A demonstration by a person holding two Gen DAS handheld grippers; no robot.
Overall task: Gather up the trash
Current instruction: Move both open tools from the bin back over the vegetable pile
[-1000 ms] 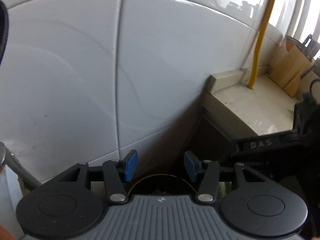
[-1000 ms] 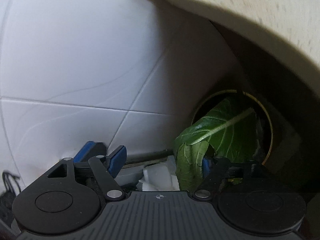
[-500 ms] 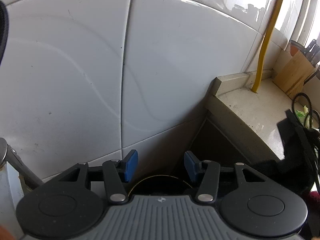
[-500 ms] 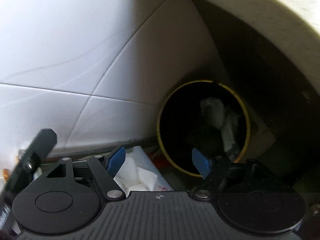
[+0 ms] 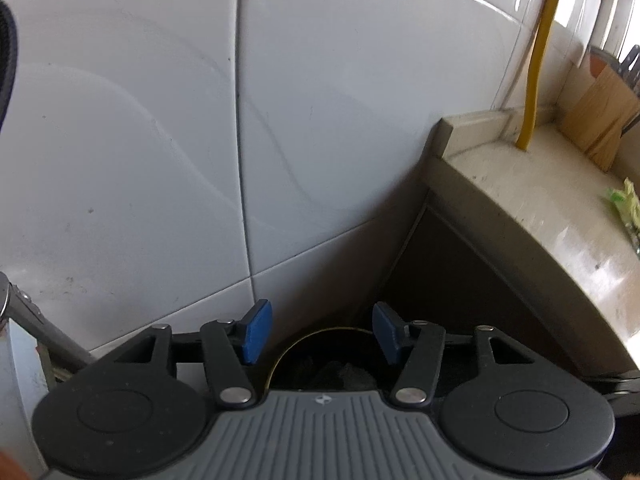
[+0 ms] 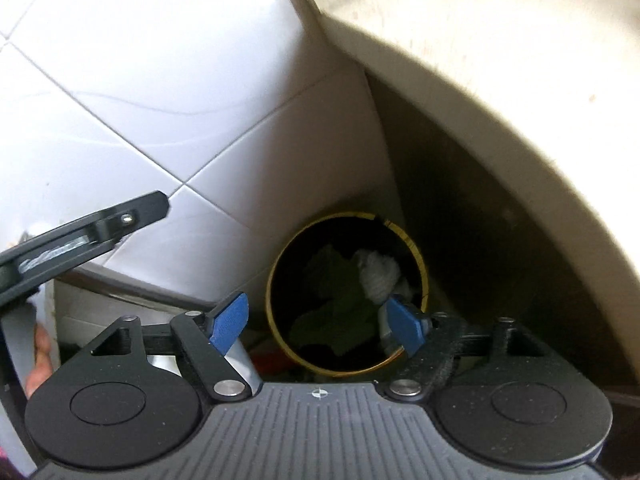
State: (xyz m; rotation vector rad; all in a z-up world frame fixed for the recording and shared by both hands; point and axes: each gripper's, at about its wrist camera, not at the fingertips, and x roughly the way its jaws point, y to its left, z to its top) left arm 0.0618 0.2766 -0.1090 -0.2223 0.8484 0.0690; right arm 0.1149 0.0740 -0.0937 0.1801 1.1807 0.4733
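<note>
A round dark bin with a yellow rim (image 6: 416, 258) stands on the floor in the corner between the tiled wall and the counter. Inside it lie a green leaf (image 6: 340, 312) and crumpled white paper (image 6: 378, 276). My right gripper (image 6: 318, 322) hovers above the bin, open, nothing between its blue pads. My left gripper (image 5: 318, 334) is also open and empty, with the bin's rim (image 5: 292, 346) just below it. A scrap of green vegetable waste (image 5: 624, 204) lies on the countertop at the right edge of the left wrist view.
White wall tiles (image 5: 160, 120) fill the left. The beige countertop (image 5: 540, 192) juts out at the right, with a yellow hose (image 5: 538, 80) and a wooden knife block (image 5: 600, 120) at its back. The left gripper's body (image 6: 80, 236) shows at the left of the right wrist view.
The right gripper let go of the green leaf, which now lies in the bin, and pulled back upward. The left gripper rose slightly; the right gripper has left its view.
</note>
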